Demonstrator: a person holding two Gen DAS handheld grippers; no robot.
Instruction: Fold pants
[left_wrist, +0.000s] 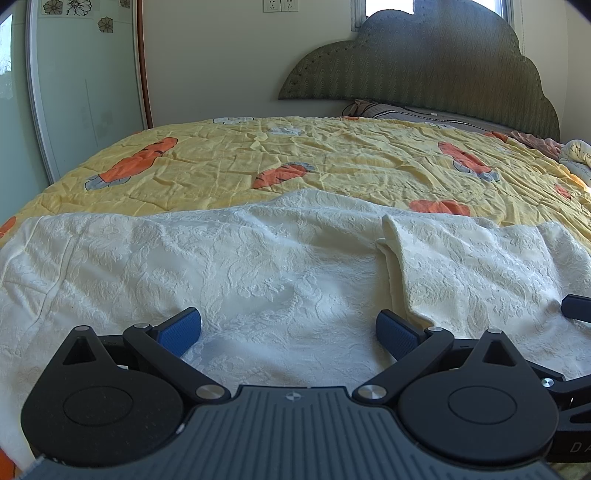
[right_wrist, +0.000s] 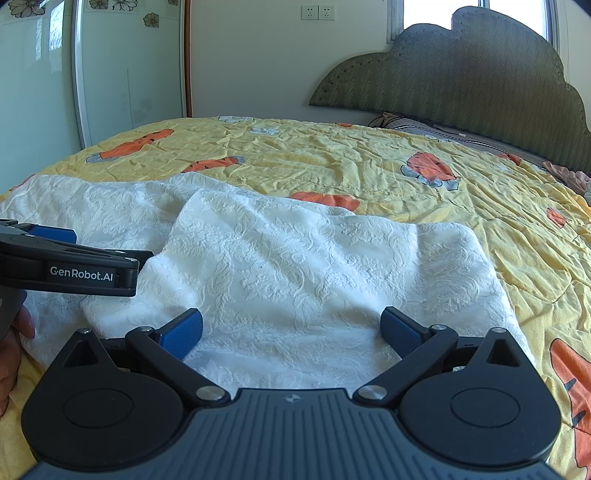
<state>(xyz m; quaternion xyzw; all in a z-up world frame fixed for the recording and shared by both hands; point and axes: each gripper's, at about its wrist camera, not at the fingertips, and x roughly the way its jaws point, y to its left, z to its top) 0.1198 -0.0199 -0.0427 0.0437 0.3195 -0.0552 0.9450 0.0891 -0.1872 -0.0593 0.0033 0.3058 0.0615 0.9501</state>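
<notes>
We count one pair of white pants (left_wrist: 258, 266) on one bed, over one yellow quilt (left_wrist: 332, 162). Two tools are in view: the left tool (left_wrist: 289, 332) and the right tool (right_wrist: 291, 332), each with two blue pads, so four pads in all. From the left wrist view we count six orange carrot prints on the quilt that show clearly, with more cut off at the edges. There is one padded headboard (left_wrist: 436, 62), one window above it and two wall sockets (left_wrist: 280, 5). One hand (right_wrist: 14, 354) shows at the left edge of the right wrist view.
</notes>
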